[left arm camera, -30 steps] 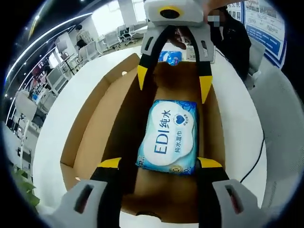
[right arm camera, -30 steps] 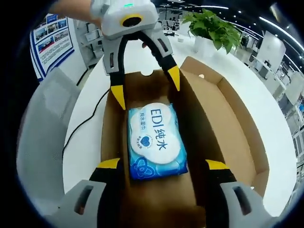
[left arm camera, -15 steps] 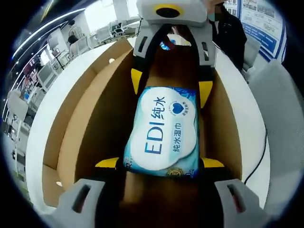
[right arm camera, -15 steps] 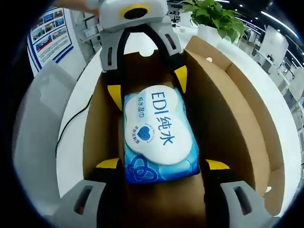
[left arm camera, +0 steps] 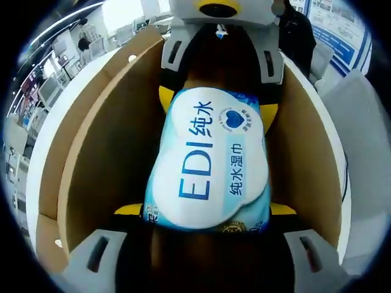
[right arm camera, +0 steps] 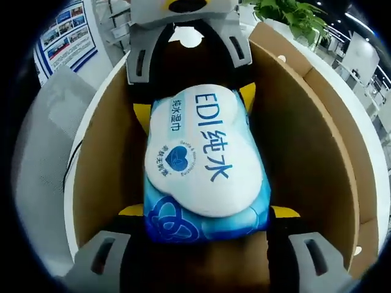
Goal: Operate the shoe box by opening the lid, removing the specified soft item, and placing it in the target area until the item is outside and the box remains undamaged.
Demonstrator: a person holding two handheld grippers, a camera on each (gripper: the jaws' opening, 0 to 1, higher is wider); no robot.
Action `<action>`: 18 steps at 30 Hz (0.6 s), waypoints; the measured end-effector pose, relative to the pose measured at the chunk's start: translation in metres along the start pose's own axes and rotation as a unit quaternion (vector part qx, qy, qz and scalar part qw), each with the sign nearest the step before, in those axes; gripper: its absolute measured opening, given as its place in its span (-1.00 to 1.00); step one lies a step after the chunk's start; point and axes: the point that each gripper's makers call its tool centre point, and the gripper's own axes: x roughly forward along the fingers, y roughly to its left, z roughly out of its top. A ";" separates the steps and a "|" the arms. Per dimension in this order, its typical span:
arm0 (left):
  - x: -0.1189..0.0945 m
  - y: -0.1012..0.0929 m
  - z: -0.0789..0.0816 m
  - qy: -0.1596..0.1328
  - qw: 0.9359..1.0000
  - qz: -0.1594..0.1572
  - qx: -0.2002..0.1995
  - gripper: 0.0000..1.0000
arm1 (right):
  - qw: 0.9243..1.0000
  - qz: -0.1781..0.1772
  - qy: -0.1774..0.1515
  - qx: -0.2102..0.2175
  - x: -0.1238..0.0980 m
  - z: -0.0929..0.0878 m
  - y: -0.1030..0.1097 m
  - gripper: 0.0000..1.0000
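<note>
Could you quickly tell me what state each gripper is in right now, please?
Left gripper: open, jaws on either side of the wet wipes pack, not clamped.
Right gripper: open, straddling the other end of the pack.

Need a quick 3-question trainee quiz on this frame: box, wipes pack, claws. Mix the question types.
1. True or false: the shoe box lid is shut.
2. The wet wipes pack lies: A) on the table outside the box, B) inside the box, C) on a chair.
3. Fill in: the large Latin letters printed on the pack read ___.

Key: 1 false; 2 B; 3 EDI. The left claw and right claw each straddle one end of the pack.
</note>
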 end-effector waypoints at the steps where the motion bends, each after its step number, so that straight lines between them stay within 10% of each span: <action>1: -0.001 0.002 0.000 -0.001 1.000 0.002 0.001 0.56 | 1.000 0.001 0.001 -0.004 0.000 0.000 0.001 0.54; 18: 0.000 -0.001 0.000 -0.007 1.000 0.000 0.009 0.58 | 0.999 0.001 0.043 -0.001 0.000 -0.002 0.002 0.54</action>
